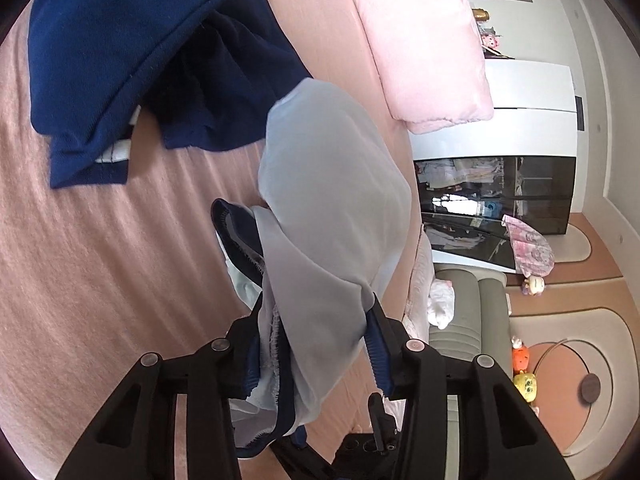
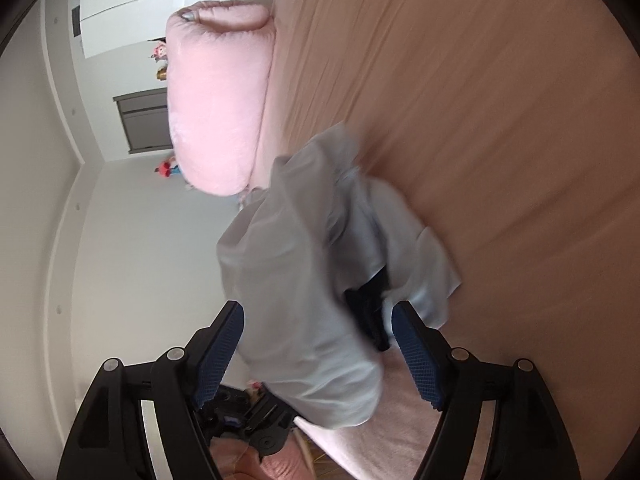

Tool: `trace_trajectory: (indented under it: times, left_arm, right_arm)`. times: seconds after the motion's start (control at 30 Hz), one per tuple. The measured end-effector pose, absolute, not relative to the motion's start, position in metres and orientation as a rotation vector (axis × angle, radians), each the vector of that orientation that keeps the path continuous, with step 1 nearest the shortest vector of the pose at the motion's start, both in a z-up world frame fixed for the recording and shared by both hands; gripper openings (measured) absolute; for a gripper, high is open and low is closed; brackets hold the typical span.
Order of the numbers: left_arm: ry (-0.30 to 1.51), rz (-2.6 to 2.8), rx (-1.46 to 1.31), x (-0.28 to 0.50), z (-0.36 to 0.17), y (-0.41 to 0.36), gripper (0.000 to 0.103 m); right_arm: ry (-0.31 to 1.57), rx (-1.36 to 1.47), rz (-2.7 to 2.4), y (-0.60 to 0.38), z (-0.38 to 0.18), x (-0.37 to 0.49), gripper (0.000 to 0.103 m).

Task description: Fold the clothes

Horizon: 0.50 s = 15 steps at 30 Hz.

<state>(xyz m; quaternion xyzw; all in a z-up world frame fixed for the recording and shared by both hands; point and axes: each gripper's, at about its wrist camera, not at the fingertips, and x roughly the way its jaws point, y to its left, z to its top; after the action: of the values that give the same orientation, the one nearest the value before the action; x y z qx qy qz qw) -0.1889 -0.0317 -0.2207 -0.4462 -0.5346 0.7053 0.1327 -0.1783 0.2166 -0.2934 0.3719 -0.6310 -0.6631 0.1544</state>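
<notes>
GARMENT: grey garment bunched at near edge of bed, long axis running forward from both tools | LEFT TOOL: pinching near end of cloth | RIGHT TOOL: spread wide, cloth loose between pads | NEARER: left, already gripping.
</notes>
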Motion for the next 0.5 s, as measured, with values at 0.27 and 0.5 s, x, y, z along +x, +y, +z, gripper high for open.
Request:
trace_trajectory:
  times: [0.27, 0.5]
  left_arm:
    - [-1.392, 2.034, -1.316, -0.202, -0.207, 0.001, 0.040]
    - [-1.328, 1.960, -1.344, -0.209, -0.207, 0.022, 0.038]
  right_arm:
    - [-1.781, 1.098, -1.841, 0.207, -0.270, -0.209, 0.076]
    - [-1.927, 0.995, -1.702, 0.212, -0.285, -0.213, 0.076]
